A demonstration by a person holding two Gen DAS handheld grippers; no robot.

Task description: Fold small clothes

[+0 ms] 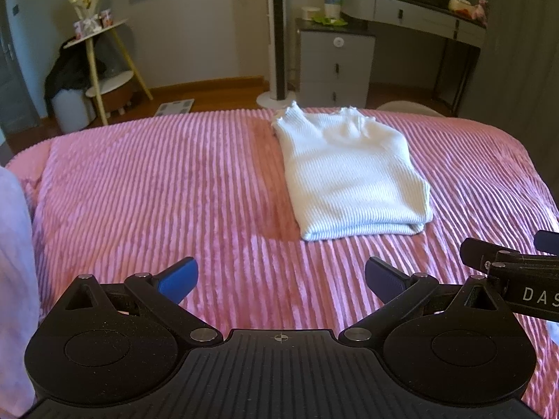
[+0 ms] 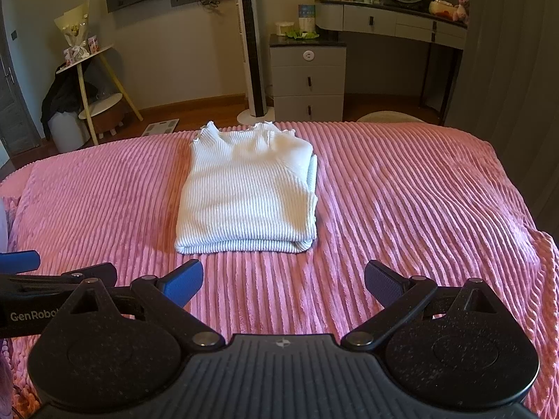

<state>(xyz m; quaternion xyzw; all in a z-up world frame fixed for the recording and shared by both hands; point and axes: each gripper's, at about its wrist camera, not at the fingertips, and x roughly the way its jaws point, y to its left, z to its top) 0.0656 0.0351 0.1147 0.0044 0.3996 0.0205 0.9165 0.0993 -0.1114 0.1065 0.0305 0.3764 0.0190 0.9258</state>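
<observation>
A white ribbed knit top point(image 1: 349, 174) point(image 2: 249, 192) lies folded into a neat rectangle on the pink striped blanket point(image 1: 157, 192) point(image 2: 419, 202), its frilled collar at the far end. My left gripper point(image 1: 281, 279) hovers open over bare blanket, short of the top's near edge and to its left. My right gripper point(image 2: 283, 281) is open too, just in front of the folded edge and a little to its right. Neither holds anything. Each gripper's side shows at the edge of the other's view.
Beyond the bed's far edge stand a tower fan point(image 2: 249, 45), a grey drawer unit point(image 2: 307, 80), a dressing table with a mirror point(image 2: 394, 21) and a yellow-legged shelf stand point(image 2: 94, 87). Pale cloth point(image 1: 14, 279) shows at the far left.
</observation>
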